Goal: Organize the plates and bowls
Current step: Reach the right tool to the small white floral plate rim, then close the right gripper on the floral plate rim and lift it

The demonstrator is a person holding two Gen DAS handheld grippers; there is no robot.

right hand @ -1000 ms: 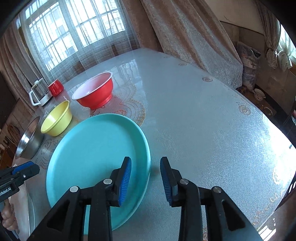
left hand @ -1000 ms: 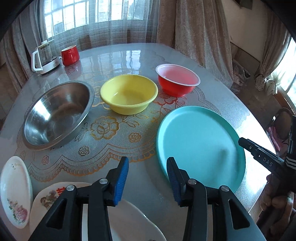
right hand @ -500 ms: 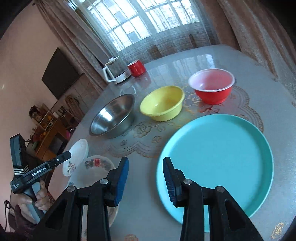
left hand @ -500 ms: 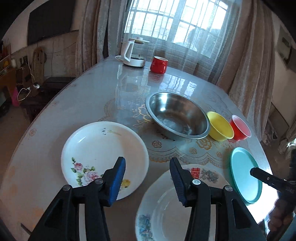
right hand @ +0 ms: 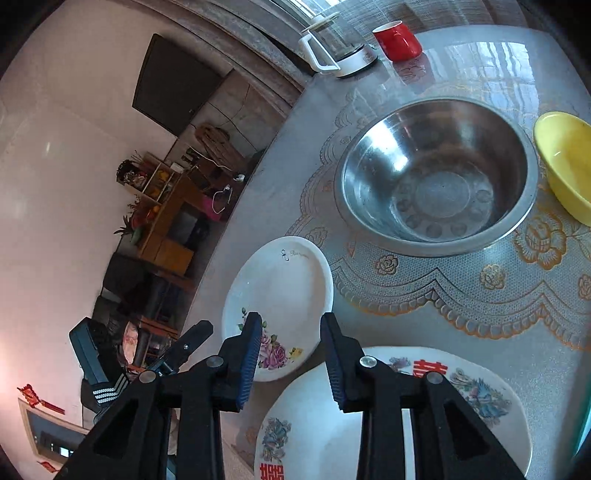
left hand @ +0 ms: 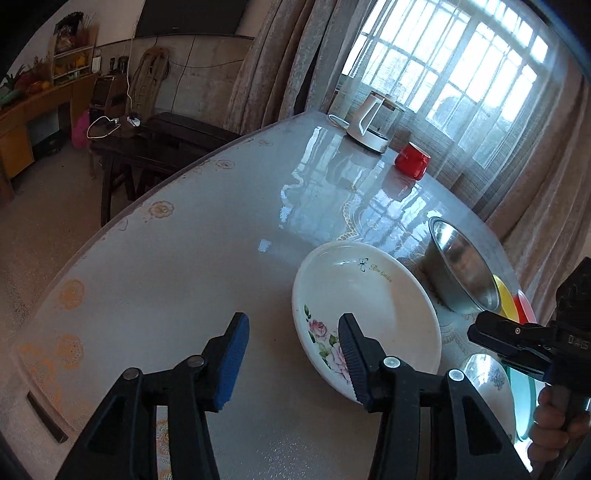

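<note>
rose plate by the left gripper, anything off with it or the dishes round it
Nothing stands out. The rose plate lies flat and whole, beside the steel bowl and larger patterned plate; nothing spilled.

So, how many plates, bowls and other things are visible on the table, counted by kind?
Plates: 3 (rose plate, bird plate, teal plate)
Bowls: 3 (steel bowl, yellow bowl, red bowl)
Cups: 1 (red cup)
Kettles: 1 (kettle)
Total: 8
</note>
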